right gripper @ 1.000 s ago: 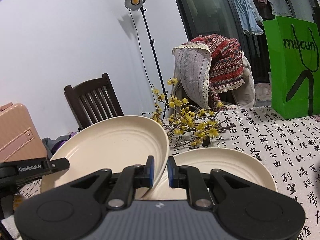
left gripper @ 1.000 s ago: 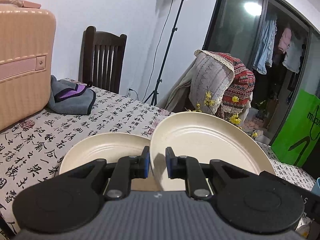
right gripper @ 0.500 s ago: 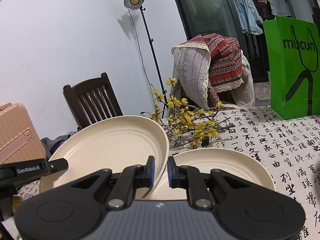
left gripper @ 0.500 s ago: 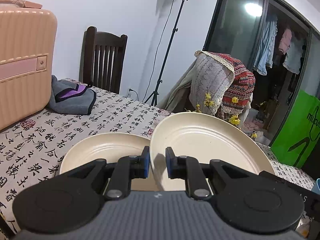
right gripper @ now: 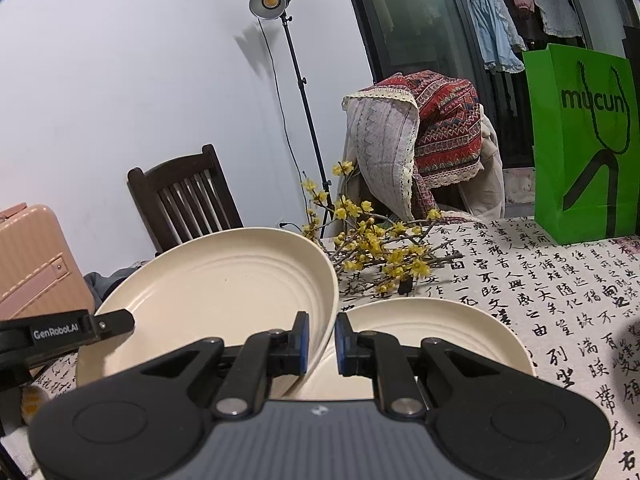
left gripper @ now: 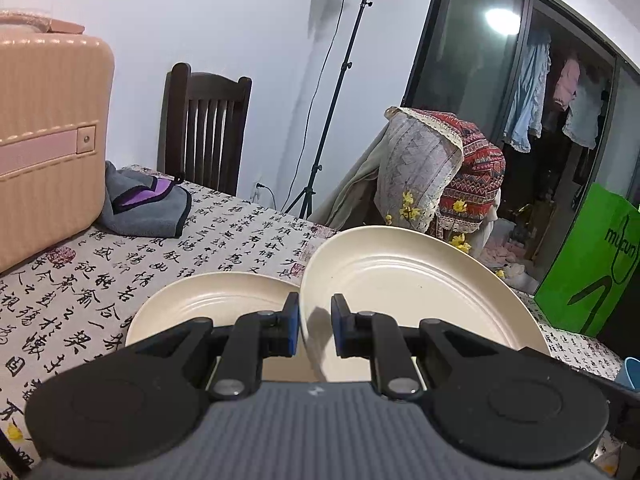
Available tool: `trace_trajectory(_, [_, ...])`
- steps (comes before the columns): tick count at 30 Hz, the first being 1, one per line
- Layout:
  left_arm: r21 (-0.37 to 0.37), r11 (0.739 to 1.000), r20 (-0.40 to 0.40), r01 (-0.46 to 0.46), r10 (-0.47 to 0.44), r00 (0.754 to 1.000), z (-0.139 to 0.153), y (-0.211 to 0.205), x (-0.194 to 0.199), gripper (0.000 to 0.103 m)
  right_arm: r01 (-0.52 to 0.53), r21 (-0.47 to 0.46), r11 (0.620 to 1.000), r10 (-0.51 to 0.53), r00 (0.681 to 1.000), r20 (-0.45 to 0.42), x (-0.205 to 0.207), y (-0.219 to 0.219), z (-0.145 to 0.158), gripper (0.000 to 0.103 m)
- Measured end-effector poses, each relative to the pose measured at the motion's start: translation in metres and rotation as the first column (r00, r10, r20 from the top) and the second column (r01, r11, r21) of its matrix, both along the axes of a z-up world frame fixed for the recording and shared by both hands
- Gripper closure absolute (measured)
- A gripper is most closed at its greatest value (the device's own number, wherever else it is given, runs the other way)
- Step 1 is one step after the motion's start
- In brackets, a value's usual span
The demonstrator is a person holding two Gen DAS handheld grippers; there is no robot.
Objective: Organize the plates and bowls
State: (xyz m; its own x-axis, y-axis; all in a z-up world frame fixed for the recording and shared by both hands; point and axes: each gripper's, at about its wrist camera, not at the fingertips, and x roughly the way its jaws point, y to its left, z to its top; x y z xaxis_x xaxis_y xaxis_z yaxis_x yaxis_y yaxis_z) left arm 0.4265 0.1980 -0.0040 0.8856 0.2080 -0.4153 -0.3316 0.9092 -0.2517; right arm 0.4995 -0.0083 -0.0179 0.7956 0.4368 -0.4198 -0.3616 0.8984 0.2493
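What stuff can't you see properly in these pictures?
- Left wrist view: the flat plate's near part, behind the left gripper.
- Right wrist view: the raised plate's underside faces away.
- Left wrist view: the blue thing, cut by the right edge.

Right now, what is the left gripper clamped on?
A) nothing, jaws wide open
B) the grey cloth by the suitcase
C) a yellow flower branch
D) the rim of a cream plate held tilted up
D: in the left wrist view the left gripper pinches the near rim of the tilted cream plate, which leans up beside a second plate lying flat on the tablecloth.
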Motion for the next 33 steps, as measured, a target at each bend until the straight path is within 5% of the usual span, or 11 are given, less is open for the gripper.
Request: trace_trajectory(33, [0.011, 0.998, 0.017, 0.054, -0.055, 0.998, 0.027, -0.034, -0.043, 0.087, 0.062, -0.001, 0.998, -0.062, 0.998, 0.030, -0.058, -0.037, 0.028, 0.090])
